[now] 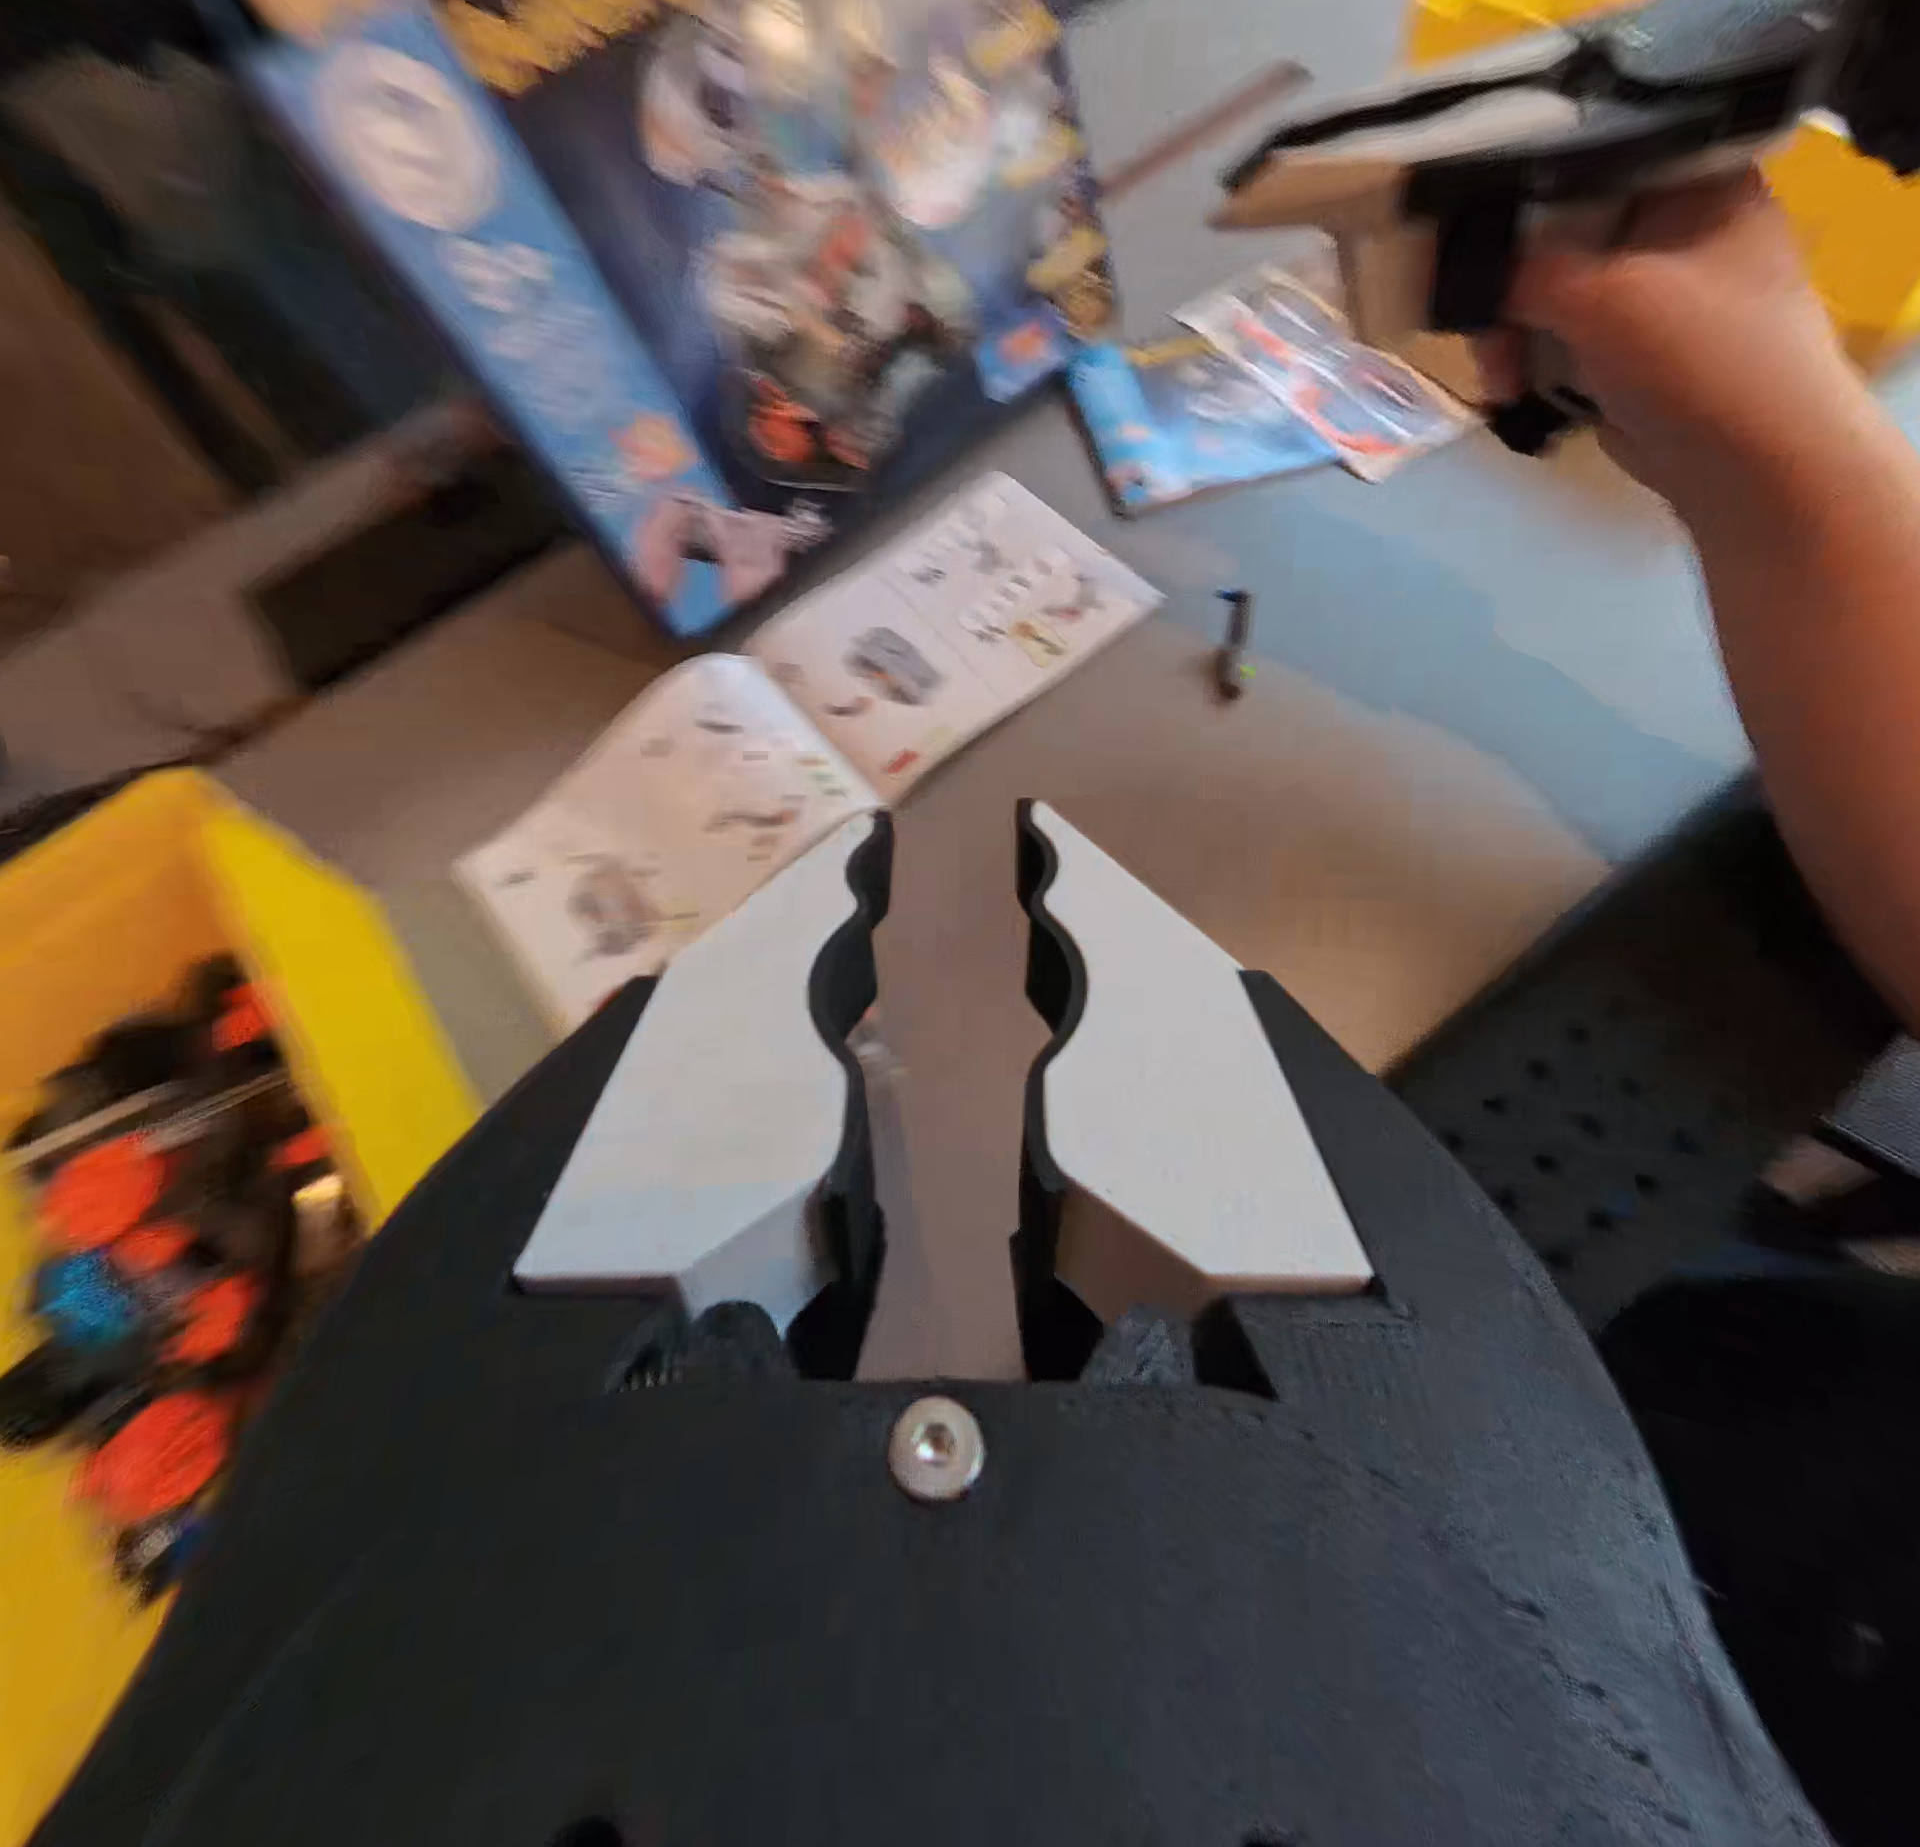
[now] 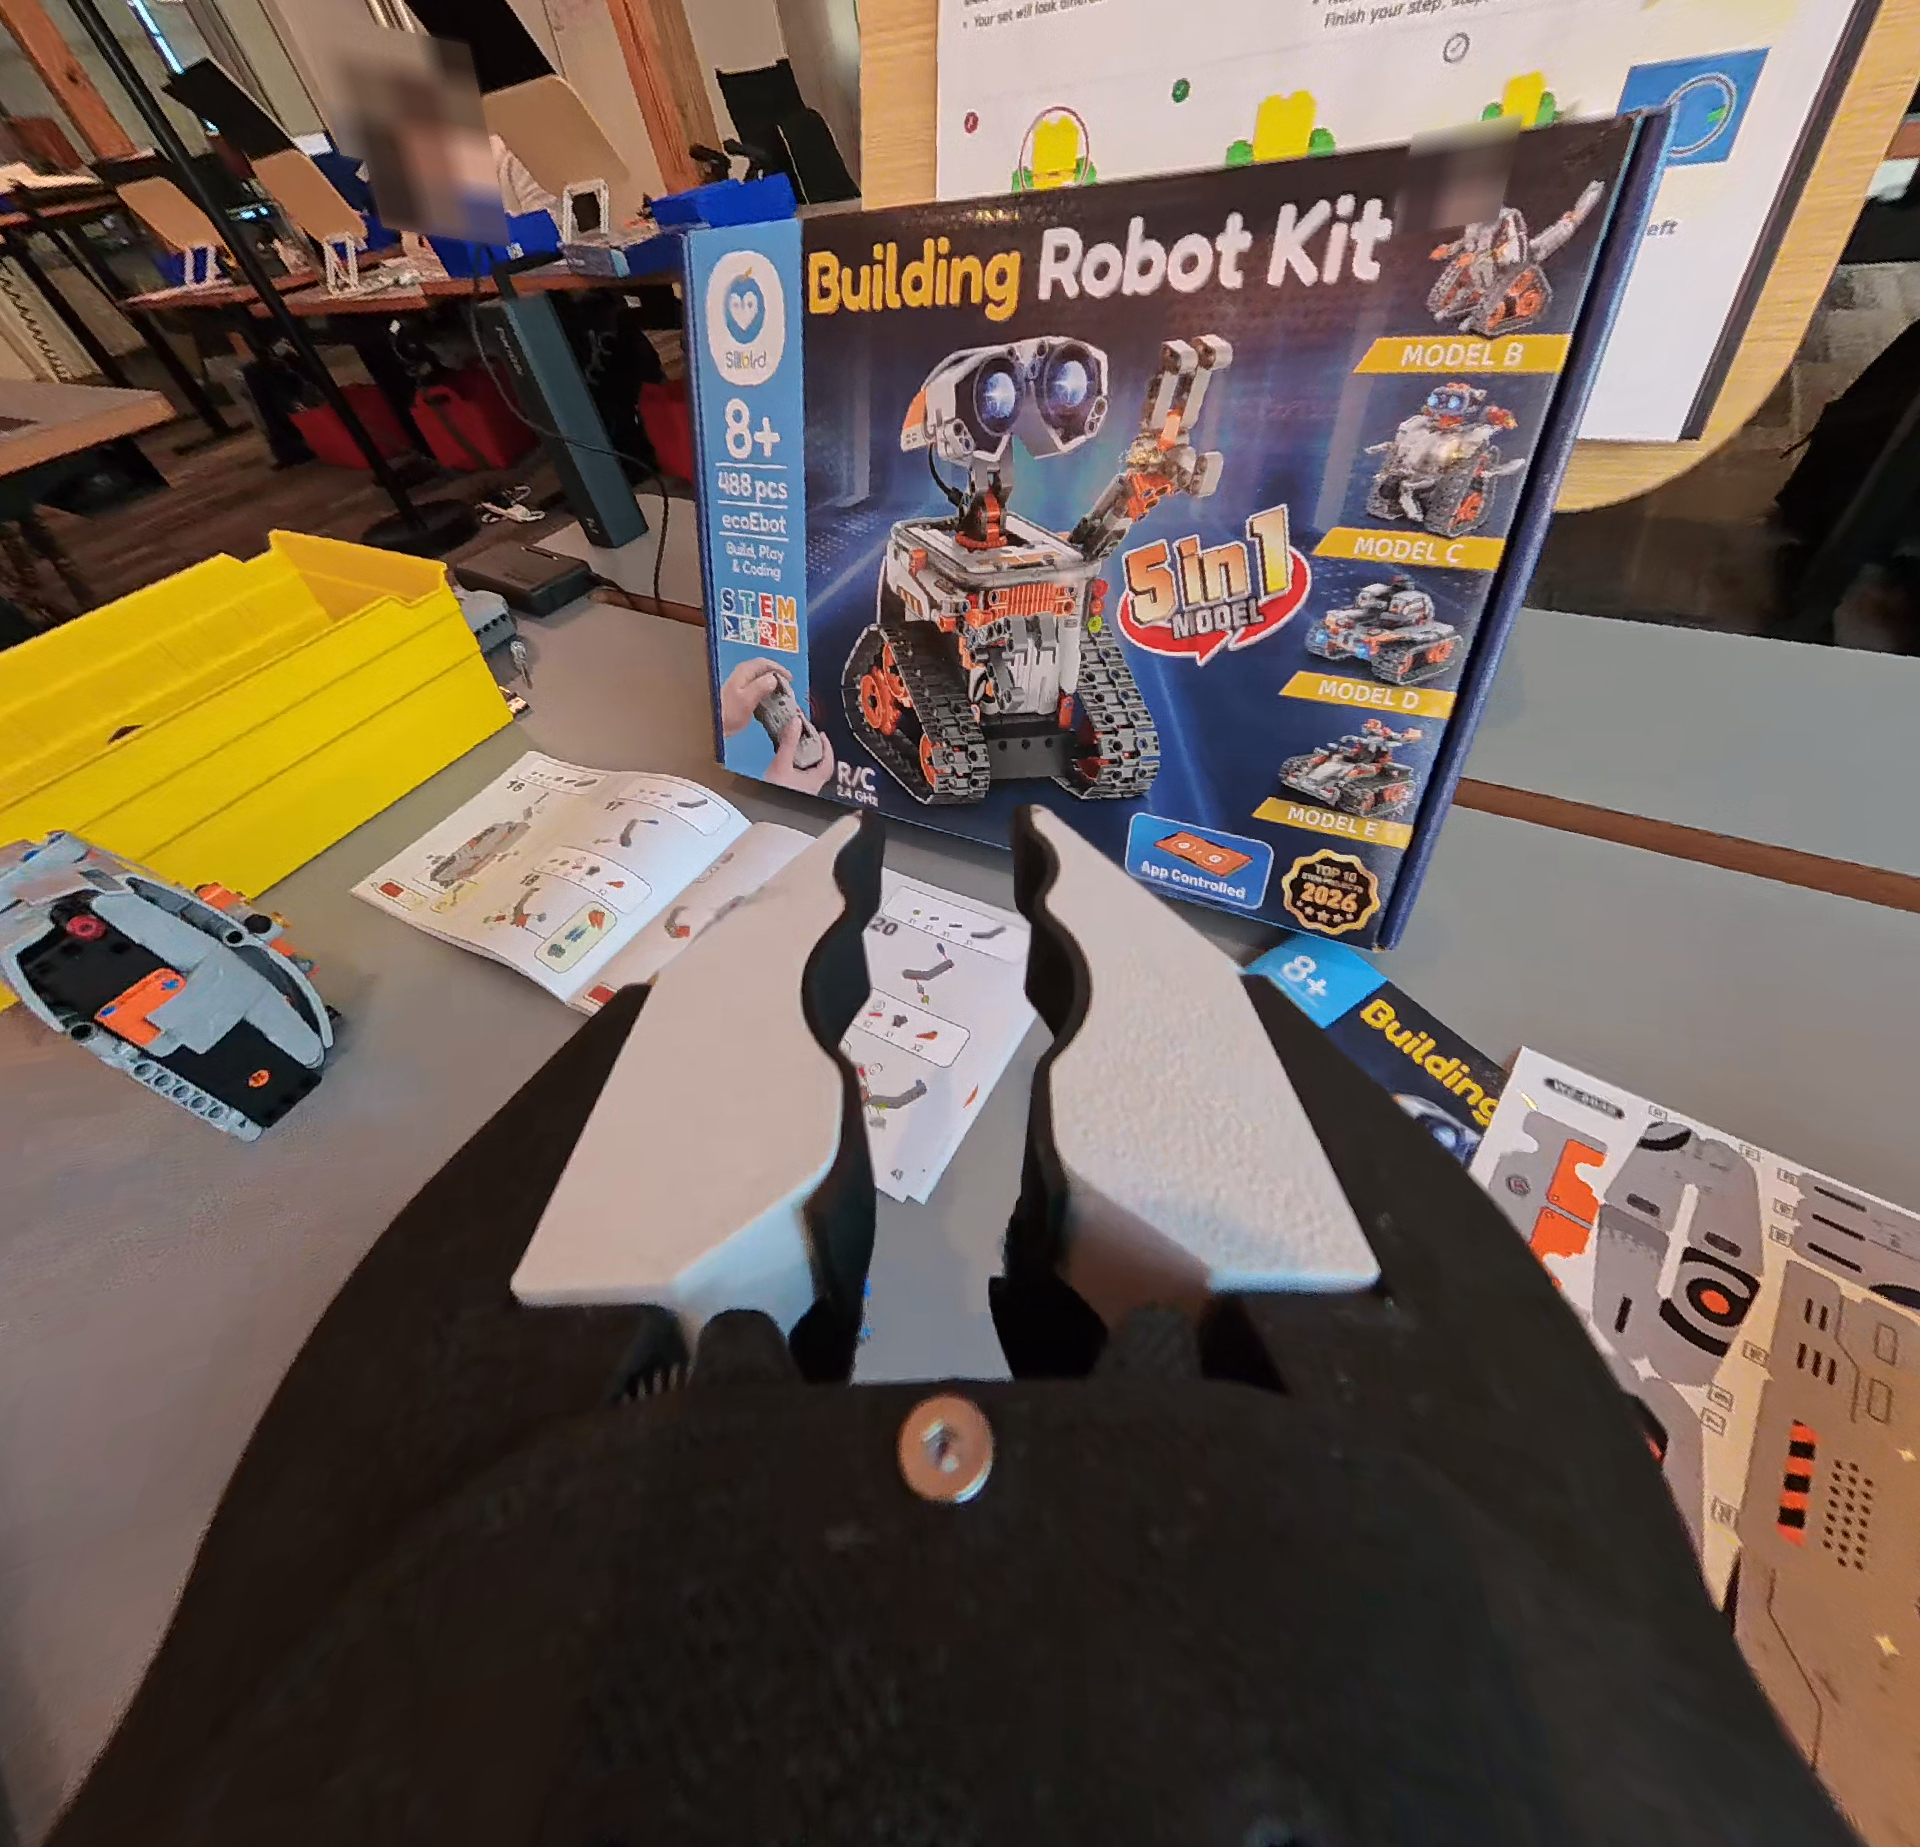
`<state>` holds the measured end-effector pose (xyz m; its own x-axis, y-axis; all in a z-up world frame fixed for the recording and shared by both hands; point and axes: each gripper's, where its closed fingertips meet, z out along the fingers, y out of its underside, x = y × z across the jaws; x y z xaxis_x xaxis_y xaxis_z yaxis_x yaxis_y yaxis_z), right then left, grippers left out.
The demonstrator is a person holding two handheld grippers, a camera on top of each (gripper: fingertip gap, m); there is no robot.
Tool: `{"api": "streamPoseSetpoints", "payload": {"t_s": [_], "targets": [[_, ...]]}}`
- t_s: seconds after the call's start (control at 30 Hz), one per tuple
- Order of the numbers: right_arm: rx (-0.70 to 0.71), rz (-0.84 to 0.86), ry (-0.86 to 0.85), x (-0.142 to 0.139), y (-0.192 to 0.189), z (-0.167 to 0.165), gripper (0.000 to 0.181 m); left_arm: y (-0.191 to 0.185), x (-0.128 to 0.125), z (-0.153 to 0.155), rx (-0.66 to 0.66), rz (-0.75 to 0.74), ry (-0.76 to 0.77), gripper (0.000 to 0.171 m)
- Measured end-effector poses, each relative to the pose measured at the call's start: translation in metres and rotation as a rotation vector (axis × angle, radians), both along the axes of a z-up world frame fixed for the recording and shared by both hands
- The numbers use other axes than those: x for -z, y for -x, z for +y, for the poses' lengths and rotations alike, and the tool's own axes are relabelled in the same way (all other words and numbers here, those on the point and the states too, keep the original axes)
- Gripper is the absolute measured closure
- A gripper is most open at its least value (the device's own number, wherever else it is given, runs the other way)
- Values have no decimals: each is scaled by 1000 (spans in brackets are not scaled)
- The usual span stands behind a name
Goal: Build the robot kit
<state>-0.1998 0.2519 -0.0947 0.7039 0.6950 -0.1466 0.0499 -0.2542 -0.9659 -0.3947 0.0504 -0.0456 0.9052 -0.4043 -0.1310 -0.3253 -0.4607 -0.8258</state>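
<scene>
Nearest the lens: left tool (image 1: 954, 821), released, nothing between the fingers, bare desk (image 1: 1351, 862) just past the tips. Ahead and slightly to its left, open instruction booklet (image 1: 831, 696) lying flat. Close at its left flank, yellow bin (image 1: 260, 914) with dark and orange parts inside. Farther ahead, upright kit box (image 1: 644, 270), badly smeared by blur. Off to its right, well apart, a small dark piece (image 1: 1231, 644) alone on the desk.

Right tool (image 2: 940, 826), likewise released and empty, tips over the booklet's right page (image 2: 914, 1018), the box (image 2: 1091, 550) standing just beyond. To its left, well apart, a part-built grey and orange model (image 2: 156, 987) beside a second yellow bin (image 2: 239, 685). At its right, sticker sheet (image 2: 1704, 1309) and a folded blue leaflet (image 2: 1392, 1039).

Likely risks, judged from the layout: right tips snagging or creasing a page if lowered; box tipped backward by a forward push; left flank clipping the bin rim; small piece easily knocked off; blur in the left view making aim uncertain.
</scene>
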Motion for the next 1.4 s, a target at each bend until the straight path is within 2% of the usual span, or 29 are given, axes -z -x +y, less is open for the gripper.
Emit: {"api": "streamPoseSetpoints", "payload": {"t_s": [0.03,0.07,0.1,0.2,0.3,0.43,0.53,0.6,0.77,0.93,1.17,1.4], "targets": [[2,10,-30,-5,1,-1,156,32,-15,-10,-86,31,-79,139],[17,33,-77,-15,0,-1,156,64,-23,-21,-146,59,-124,139],[28,58,-124,-25,0,-3,157,94,-26,-32,-196,75,-128,143],[38,103,-209,-43,-1,-12,158,178,-17,-56,-324,41,-40,137],[22,101,-224,-46,5,-16,159,233,15,-61,-343,24,127,132],[3,52,-231,-36,17,-16,160,263,82,-58,-227,-46,508,159],[-10,-9,-211,-22,25,-13,159,301,116,-63,-243,27,763,154],[-3,-50,-214,-15,27,-10,159,323,126,-58,-255,72,829,155],[12,-153,-213,1,29,-2,160,341,147,-47,-218,86,918,147],[23,-220,-235,8,30,1,160,341,167,-53,-137,114,1014,151],[13,-297,-220,22,33,4,159,349,193,-60,-79,325,1171,162],[4,-329,-221,25,35,2,159,353,207,-55,-150,333,1234,167]]}}
